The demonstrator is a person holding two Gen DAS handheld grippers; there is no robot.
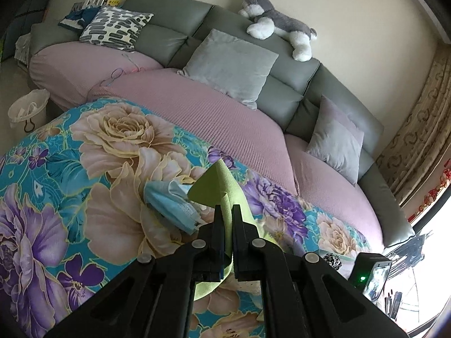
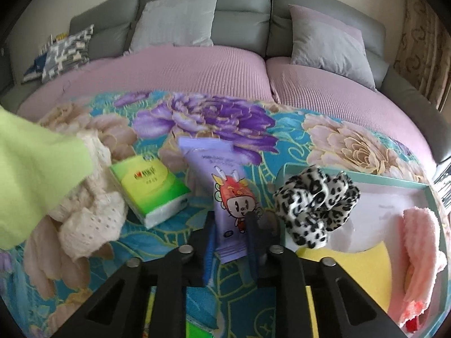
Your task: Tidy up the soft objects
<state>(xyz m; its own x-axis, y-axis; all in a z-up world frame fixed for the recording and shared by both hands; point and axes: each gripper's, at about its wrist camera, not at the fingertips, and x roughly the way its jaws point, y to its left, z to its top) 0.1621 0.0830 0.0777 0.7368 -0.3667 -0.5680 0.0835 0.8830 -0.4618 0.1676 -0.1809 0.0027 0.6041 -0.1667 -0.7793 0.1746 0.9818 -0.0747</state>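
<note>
I see the grey sofa filling the back of both views, its seats under a pink ribbed cover. Across the front of it lies the big floral blanket, turquoise with purple and cream blooms, and everything I work on sits on that. Three plain cushions and one patterned cushion lean on the backrest, and a plush husky sprawls on top of it.

At the right of the right wrist view I have a teal-rimmed tray resting on the blanket. Inside it lie a pink fluffy cloth, a yellow sponge and, at its left edge, a leopard-print scrunchie.

My left gripper has its jaws pressed together on a lime-green cloth, which stands up between the fingers above the blanket. Just left of it a crumpled blue face mask lies on the blanket.

My right gripper is clamped on the near end of a purple wipes pack with a cartoon figure; the pack's far end rests on the blanket. Left of the pack lies a green tissue pack, and beside that a cream knitted cloth, partly hidden by the blurred green cloth at the frame's edge.
</note>
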